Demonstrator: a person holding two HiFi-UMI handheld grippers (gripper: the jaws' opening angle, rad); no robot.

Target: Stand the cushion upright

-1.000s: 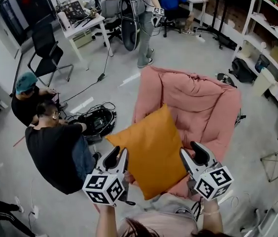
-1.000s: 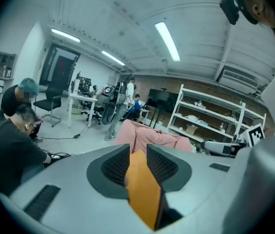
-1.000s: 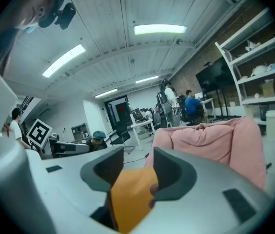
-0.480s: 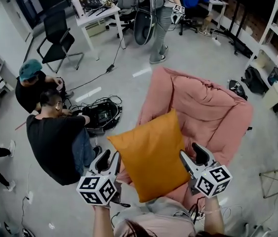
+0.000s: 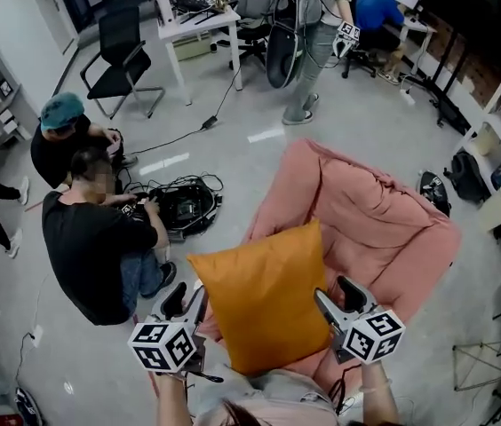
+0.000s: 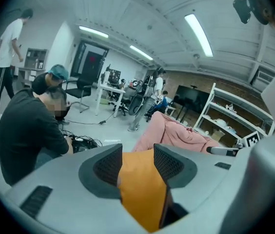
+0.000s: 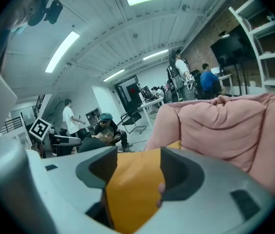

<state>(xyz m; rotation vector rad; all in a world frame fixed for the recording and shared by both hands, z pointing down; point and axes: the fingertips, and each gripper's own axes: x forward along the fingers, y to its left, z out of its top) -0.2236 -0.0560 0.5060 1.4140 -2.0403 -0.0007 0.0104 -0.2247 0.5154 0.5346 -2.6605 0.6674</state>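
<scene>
Cushion, orange and square-ish, sits at the front of the pink beanbag chair, right in front of the person and between both grippers. The chair is the biggest item: slumped, its back rising away from the person. It probably serves as the backstop, since a soft cushion won't stand alone.

The cushion's broad face tilts up toward the head camera, so it reads as leaning, not fully vertical. Its top edge points toward the chair back and its bottom edge is near the person's lap. There is no clear long axis because the sides look about equal. The taller run goes from the near edge up toward the backrest. Whether the top touches the backrest, I can't tell.

The left gripper is on the cushion's left edge and the right gripper on its right edge, both low on the sides. Holding both sides likely keeps it from twisting while the base settles.

Jaws on both have just been opening. The left gripper view shows orange fabric filling the gap pad to pad at a medium gap. The right gripper view shows the same, a bit wider. This looks like the grip easing off to release, though the fabric still touches the pads.
</scene>
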